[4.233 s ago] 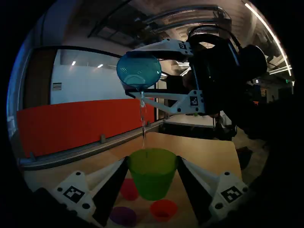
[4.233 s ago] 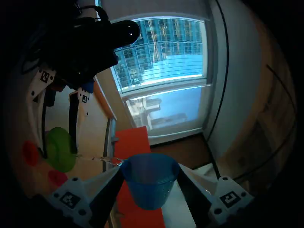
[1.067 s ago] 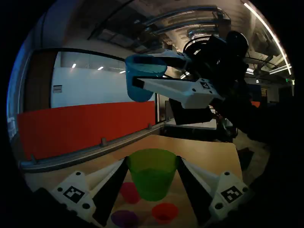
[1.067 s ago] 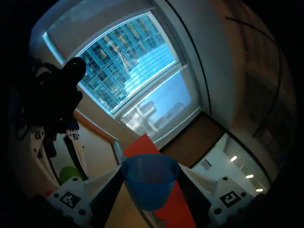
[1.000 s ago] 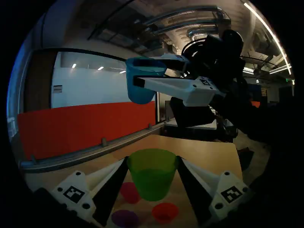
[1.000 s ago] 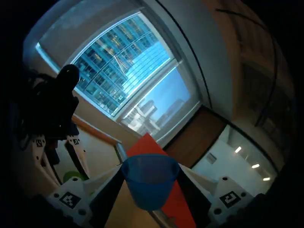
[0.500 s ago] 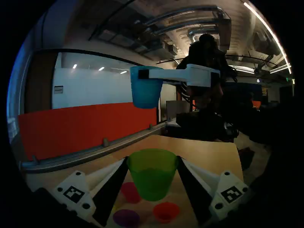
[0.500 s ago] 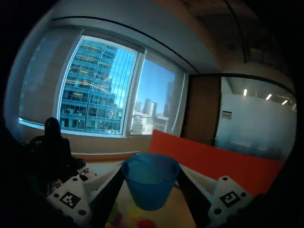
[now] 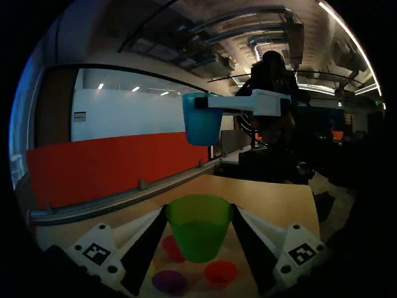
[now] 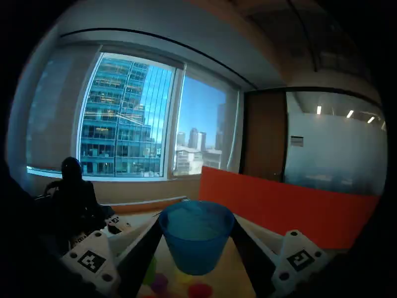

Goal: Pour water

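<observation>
Left gripper point(image 9: 198, 221) has its jaws clamped on the green cup point(image 9: 199, 238), one each side. The cup is upright & low over the worktop point(image 9: 270, 196); can't tell if its base touches. Right gripper point(image 10: 196, 223) grips the blue cup point(image 10: 196, 246) the same way. From the left gripper view it sits level, higher up & beyond the green one, w/ no stream btw them.

Reads to me as a no-pour moment, cups well apart. Can't tell how much water the blue cup has.

If there's more to pour, bring the blue lip right over the green mouth first, then tilt slow. If done, lower both level, no jerks. Aim for bare wood, b/c a pink cup point(image 9: 172, 247), purple cup point(image 9: 168, 281) & red cup point(image 9: 220, 273) lie just below the green one. Release only once each base is flat.
</observation>
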